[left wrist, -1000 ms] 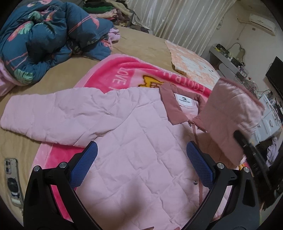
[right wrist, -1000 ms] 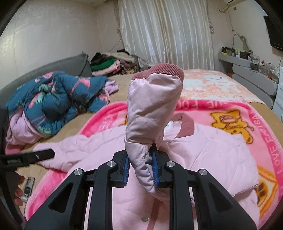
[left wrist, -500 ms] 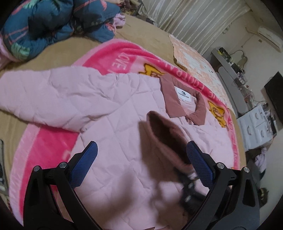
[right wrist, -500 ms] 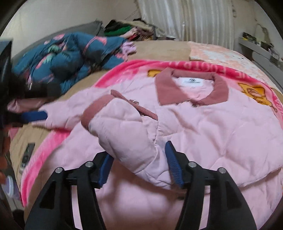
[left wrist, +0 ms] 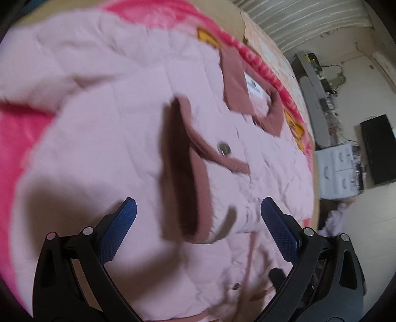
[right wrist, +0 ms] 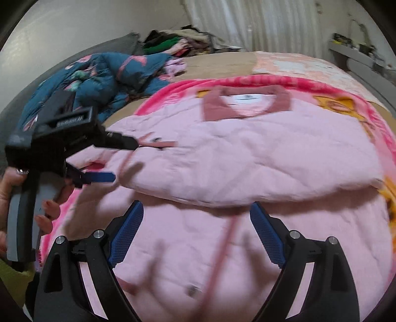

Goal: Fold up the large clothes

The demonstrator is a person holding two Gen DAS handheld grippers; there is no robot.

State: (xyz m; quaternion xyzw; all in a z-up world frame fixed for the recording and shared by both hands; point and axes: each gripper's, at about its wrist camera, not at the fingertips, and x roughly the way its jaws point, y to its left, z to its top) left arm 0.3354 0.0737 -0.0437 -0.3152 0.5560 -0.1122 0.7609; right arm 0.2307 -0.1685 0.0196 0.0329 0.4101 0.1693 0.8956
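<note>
A pale pink quilted jacket (right wrist: 247, 153) lies spread front-up on a bright pink blanket (right wrist: 188, 85) that covers the middle of the bed. Its dusty-rose collar (right wrist: 247, 104) points toward the far edge of the bed, with a white label showing inside it. One sleeve (right wrist: 259, 173) is folded across the chest, and its dark rose cuff (left wrist: 188, 168) lies open near the jacket's centre line, a metal snap (left wrist: 224, 149) showing just beside it. A rose placket strip runs down the front toward the near edge.

The right gripper (right wrist: 195, 230) hangs tilted down over the jacket's lower front; its blue-padded jaws are opening wide and nothing is gripped between them, only the cloth lying below. The left gripper (left wrist: 198, 223) is also tilted down with its jaws spread wide, the cuff lying beneath the gap; whether the pads touch the cloth cannot be told through the blur. In the right wrist view the left gripper appears by the bed's left edge, held by a hand (right wrist: 14, 188) around its grey handle.

A dark blue flowered quilt (right wrist: 104, 76) is bunched at the bed's far left corner, with a pile of clothes (right wrist: 178, 40) behind it. Pale curtains (right wrist: 259, 22) hang beyond the far edge. A grey shelf (left wrist: 314, 104) and white drawers (left wrist: 339, 171) stand to the right of the bed.
</note>
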